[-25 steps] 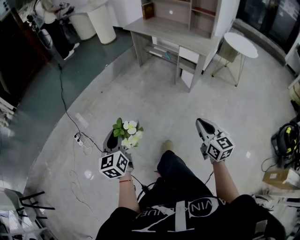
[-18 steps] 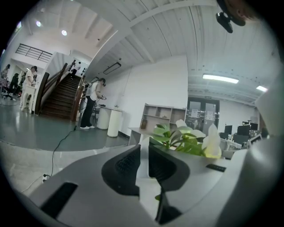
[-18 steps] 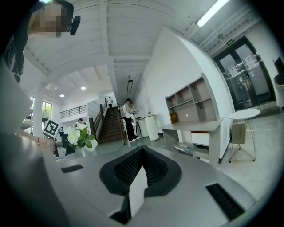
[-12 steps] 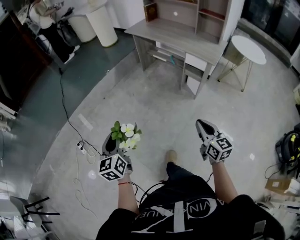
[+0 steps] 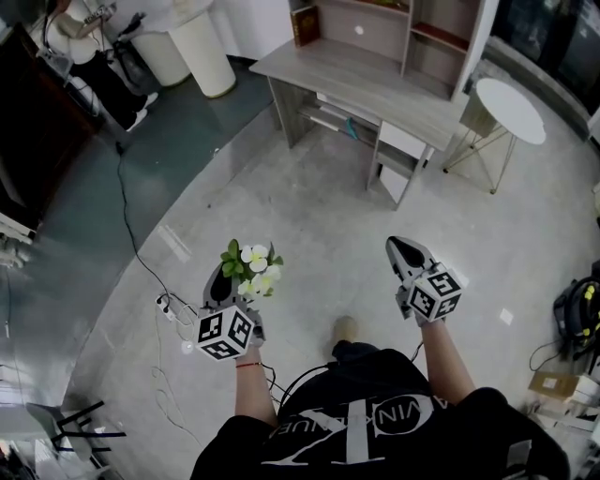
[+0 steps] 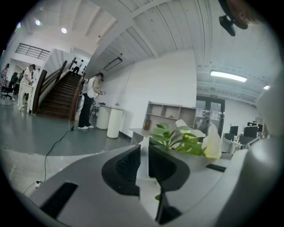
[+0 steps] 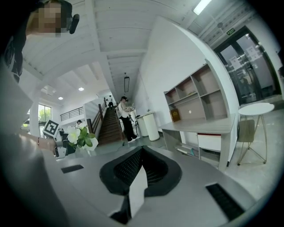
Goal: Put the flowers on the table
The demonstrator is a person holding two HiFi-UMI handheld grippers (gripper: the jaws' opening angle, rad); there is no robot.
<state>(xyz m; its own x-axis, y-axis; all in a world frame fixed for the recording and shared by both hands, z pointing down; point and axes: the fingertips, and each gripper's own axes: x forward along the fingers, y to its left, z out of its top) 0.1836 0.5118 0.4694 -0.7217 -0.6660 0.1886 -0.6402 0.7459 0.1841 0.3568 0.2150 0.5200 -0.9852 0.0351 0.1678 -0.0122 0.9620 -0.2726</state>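
A small bunch of white flowers with green leaves (image 5: 251,270) stands up at the tip of my left gripper (image 5: 227,274), which is shut on its base. In the left gripper view the flowers (image 6: 186,139) rise just right of the nearly closed jaws of the left gripper (image 6: 144,150). My right gripper (image 5: 399,247) is held level beside it, shut with nothing in it; the right gripper view shows the right gripper (image 7: 140,153) with its jaws together and the flowers (image 7: 80,135) off to the left. The wooden desk (image 5: 375,80) with shelves stands ahead across the floor.
A round white side table (image 5: 511,97) stands right of the desk. A black cable (image 5: 131,216) and power strip (image 5: 169,305) lie on the floor at left. White cylinders (image 5: 206,47) and a standing person (image 5: 84,28) are at far left. A black chair (image 5: 75,422) is near left.
Both grippers have travelled forward over the floor toward the desk, the left still carrying the flowers. The desk and side table have shifted right and sit a little lower in the head view.
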